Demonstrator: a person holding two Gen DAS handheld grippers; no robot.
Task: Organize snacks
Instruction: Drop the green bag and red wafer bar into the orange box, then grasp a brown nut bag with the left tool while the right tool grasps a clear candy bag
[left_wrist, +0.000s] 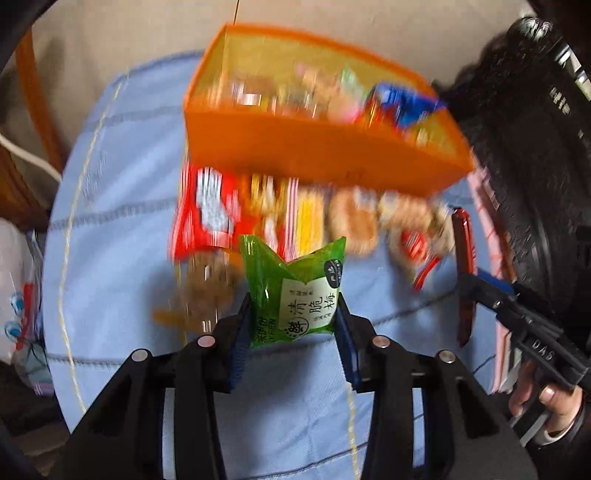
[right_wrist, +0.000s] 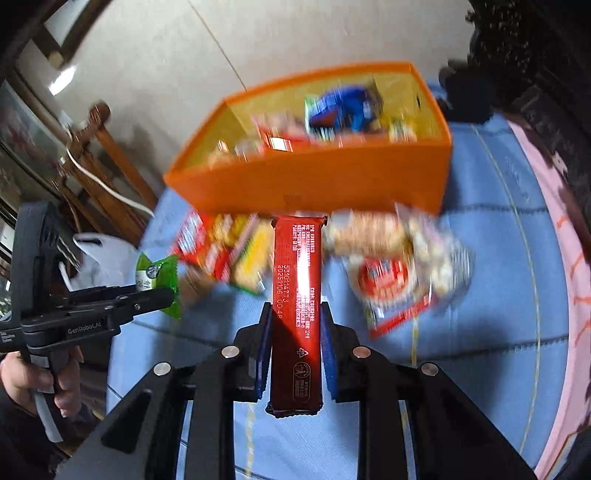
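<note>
My left gripper (left_wrist: 295, 314) is shut on a green plum snack packet (left_wrist: 295, 291), held above the blue cloth; it also shows in the right wrist view (right_wrist: 157, 275). My right gripper (right_wrist: 295, 317) is shut on a long red snack bar (right_wrist: 297, 302), seen edge-on in the left wrist view (left_wrist: 463, 280). An orange bin (left_wrist: 317, 147) holding several snacks stands beyond both grippers, also in the right wrist view (right_wrist: 314, 181). Several loose snack packets (left_wrist: 280, 210) lie on the cloth in front of the bin, blurred.
A blue quilted cloth (left_wrist: 122, 229) covers the round table. A pink cloth edge (right_wrist: 569, 280) shows at right. A wooden chair (right_wrist: 107, 147) and a white plastic bag (right_wrist: 99, 258) are at left. A dark carved furniture piece (left_wrist: 524, 155) is at right.
</note>
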